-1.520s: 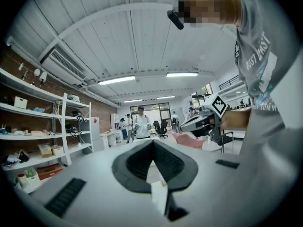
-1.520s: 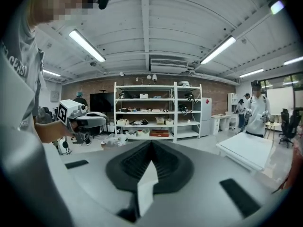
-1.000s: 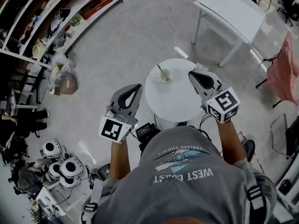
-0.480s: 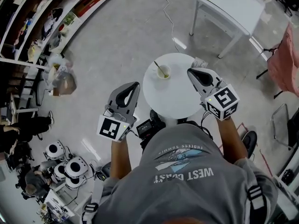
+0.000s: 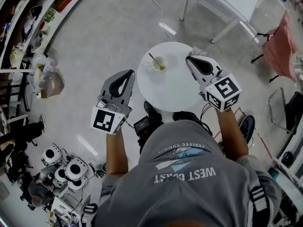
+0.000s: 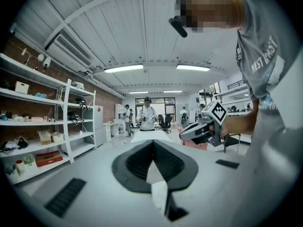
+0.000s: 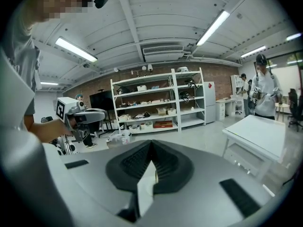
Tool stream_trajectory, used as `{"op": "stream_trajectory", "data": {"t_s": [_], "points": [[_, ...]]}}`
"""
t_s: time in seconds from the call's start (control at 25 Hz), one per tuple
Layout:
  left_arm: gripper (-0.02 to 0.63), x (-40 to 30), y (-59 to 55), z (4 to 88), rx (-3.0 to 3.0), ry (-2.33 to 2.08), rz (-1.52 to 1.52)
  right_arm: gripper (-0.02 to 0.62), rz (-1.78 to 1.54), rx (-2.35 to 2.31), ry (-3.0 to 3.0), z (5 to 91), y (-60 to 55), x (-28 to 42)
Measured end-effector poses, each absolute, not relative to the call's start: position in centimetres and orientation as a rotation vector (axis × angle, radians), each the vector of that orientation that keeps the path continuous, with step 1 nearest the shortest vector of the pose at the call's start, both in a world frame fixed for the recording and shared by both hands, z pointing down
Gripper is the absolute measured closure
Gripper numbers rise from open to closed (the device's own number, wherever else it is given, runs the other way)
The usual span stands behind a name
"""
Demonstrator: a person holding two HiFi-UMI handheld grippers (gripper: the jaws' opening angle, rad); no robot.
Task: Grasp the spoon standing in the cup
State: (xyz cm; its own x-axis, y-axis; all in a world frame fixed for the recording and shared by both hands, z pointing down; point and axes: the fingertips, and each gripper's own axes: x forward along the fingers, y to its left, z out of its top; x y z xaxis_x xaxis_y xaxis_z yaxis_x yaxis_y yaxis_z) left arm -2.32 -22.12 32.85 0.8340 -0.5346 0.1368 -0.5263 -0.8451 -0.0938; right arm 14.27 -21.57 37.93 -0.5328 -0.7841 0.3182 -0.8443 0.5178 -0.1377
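White and round, the table (image 5: pixel 176 88) carries a cup (image 5: pixel 160 64) near its far edge, the spoon (image 5: pixel 154 59) leaning upright inside. We hold the left gripper (image 5: pixel 129 73) and right gripper (image 5: pixel 190 59) either side of it, jaws pressed together on nothing, probably poised before reaching in.

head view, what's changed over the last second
Mostly the view itself shifted: the round table, the cup and both grippers slid up and left in the picture together. Neither the left gripper nor the right gripper visibly drew nearer the cup. Nothing was taken hold of or let go. Unchanged: the spoon stands in the cup, and both grippers flank the table with jaws shut and empty.
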Motion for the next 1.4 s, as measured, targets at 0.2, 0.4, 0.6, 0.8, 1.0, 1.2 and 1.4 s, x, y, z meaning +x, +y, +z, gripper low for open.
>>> {"op": "stream_trajectory", "data": {"t_s": [0.2,0.4,0.6,0.8,1.0,1.2,1.4], "points": [[0.601,-2.6,-23.3,34.6,-2.997,0.87,-0.299,0.594,0.453,1.391,-2.511,39.5,-23.3,14.5],[0.601,-2.9,-24.5,36.1,-3.004,0.87,-0.315,0.594,0.489,1.379,-2.487,42.2,-25.3,14.3],[0.601,-3.6,-25.0,37.7,-3.032,0.93,-0.355,0.594,0.534,1.352,-2.472,45.0,-26.6,13.7],[0.601,-4.9,-25.4,39.9,-3.028,0.952,-0.404,0.594,0.555,1.305,-2.467,47.7,-27.8,12.4],[0.601,-5.4,-25.7,41.4,-3.044,0.968,-0.42,0.593,0.582,1.245,-2.447,51.0,-29.0,11.0],[0.601,-5.6,-25.9,42.6,-3.052,0.974,-0.443,0.592,0.61,1.18,-2.424,54.1,-29.8,9.8],[0.601,-5.9,-26.0,43.9,-3.066,0.983,-0.447,0.592,0.652,1.142,-2.389,57.7,-30.4,9.0]]}}
